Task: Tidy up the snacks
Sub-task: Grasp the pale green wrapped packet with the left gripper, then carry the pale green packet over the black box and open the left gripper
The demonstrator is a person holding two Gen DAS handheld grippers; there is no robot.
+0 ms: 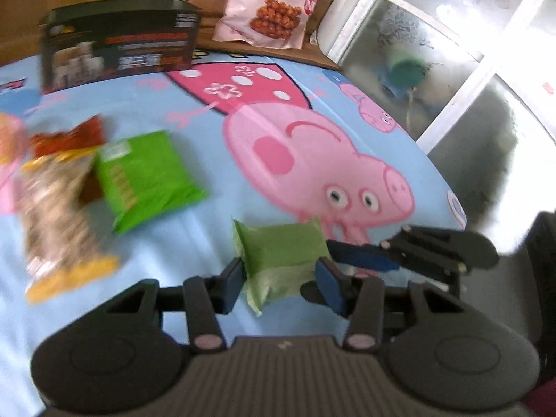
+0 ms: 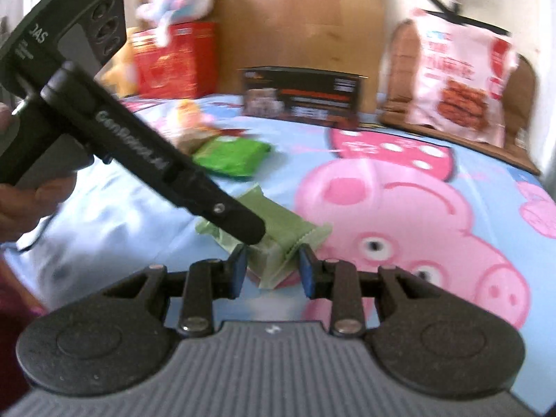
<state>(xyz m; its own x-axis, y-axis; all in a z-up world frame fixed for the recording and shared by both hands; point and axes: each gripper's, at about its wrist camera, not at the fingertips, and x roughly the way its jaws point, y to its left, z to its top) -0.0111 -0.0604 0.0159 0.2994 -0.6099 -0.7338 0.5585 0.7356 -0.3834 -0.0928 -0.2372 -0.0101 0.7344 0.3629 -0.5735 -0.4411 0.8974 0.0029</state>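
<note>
A pale green snack packet (image 1: 283,253) lies on the Peppa Pig sheet (image 1: 312,153). My left gripper (image 1: 281,283) has its blue pads on both sides of the packet, jaws closed onto it. My right gripper (image 2: 272,269) also straddles the same packet (image 2: 278,239) from its other end, with its blue pads close to or touching the packet's crimped end; contact is unclear. In the left wrist view the right gripper's finger (image 1: 361,255) reaches in from the right. In the right wrist view the left gripper's finger (image 2: 236,217) lies over the packet.
A bright green packet (image 1: 146,180), a yellow-edged nut bag (image 1: 59,215) and a red packet (image 1: 69,135) lie at the left. A black box (image 1: 118,45) and a pink snack bag (image 1: 271,3) stand at the back. A red box (image 2: 173,59) and a window (image 1: 451,52) are nearby.
</note>
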